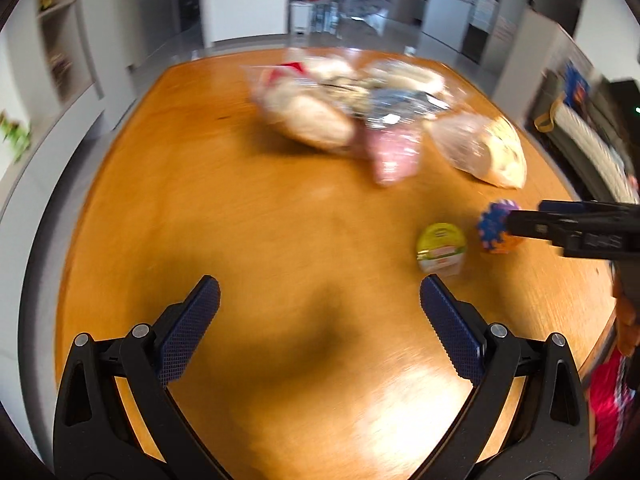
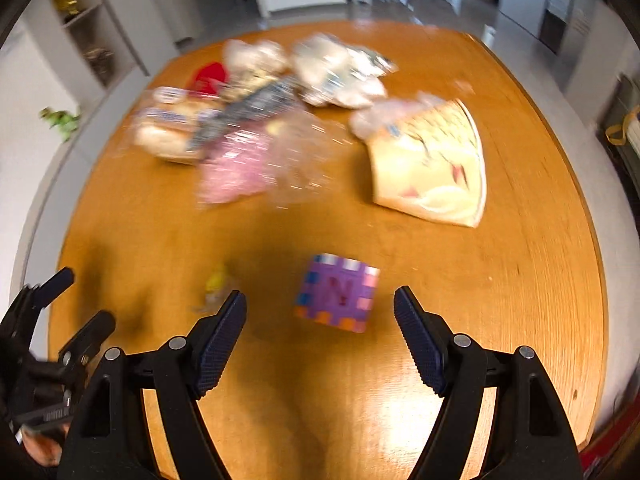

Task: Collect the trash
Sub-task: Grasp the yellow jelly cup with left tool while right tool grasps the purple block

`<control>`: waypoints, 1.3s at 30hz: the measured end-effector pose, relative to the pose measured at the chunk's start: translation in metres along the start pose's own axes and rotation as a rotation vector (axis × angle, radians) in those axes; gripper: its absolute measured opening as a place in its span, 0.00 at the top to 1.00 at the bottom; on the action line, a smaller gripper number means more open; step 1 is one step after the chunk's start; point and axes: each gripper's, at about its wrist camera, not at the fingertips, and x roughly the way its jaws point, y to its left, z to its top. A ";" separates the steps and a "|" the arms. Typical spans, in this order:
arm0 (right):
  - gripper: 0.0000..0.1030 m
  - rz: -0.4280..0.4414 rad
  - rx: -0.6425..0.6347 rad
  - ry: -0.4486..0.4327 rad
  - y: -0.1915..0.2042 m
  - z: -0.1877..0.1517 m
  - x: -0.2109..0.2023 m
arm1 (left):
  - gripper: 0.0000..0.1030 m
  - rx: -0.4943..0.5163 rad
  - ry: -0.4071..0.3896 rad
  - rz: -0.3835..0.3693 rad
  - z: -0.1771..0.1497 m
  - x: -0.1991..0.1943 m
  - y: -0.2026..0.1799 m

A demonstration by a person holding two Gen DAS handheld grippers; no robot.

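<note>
Trash lies on a round wooden table (image 1: 240,208): a blurred heap of clear plastic bags and wrappers (image 1: 344,104) at the far side, a pink wrapper (image 1: 394,152) and a cream paper bag (image 1: 500,152). Nearer are a small yellow-lidded cup (image 1: 442,250) and a purple patterned box (image 2: 336,294). My left gripper (image 1: 320,292) hangs open over bare wood, the cup just beyond its right finger. My right gripper (image 2: 320,308) is open, with the purple box just past its fingertips. Each gripper shows at the edge of the other's view.
The heap of bags (image 2: 256,96) and the cream paper bag (image 2: 432,164) fill the far half of the table (image 2: 520,280). White shelves (image 1: 56,40) stand at the left. A grey floor (image 1: 240,40) and furniture lie beyond. Something red (image 1: 608,400) sits below the table's right edge.
</note>
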 end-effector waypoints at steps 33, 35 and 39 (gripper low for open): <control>0.60 0.201 -0.003 0.037 0.017 -0.010 -0.017 | 0.74 -0.022 0.036 -0.042 -0.003 0.018 0.004; 0.60 0.214 -0.036 0.043 0.038 -0.009 -0.015 | 0.74 -0.040 0.026 -0.027 -0.010 0.007 0.016; 0.60 0.252 -0.102 0.055 0.078 -0.015 -0.018 | 0.74 -0.092 0.005 -0.001 -0.025 -0.014 0.049</control>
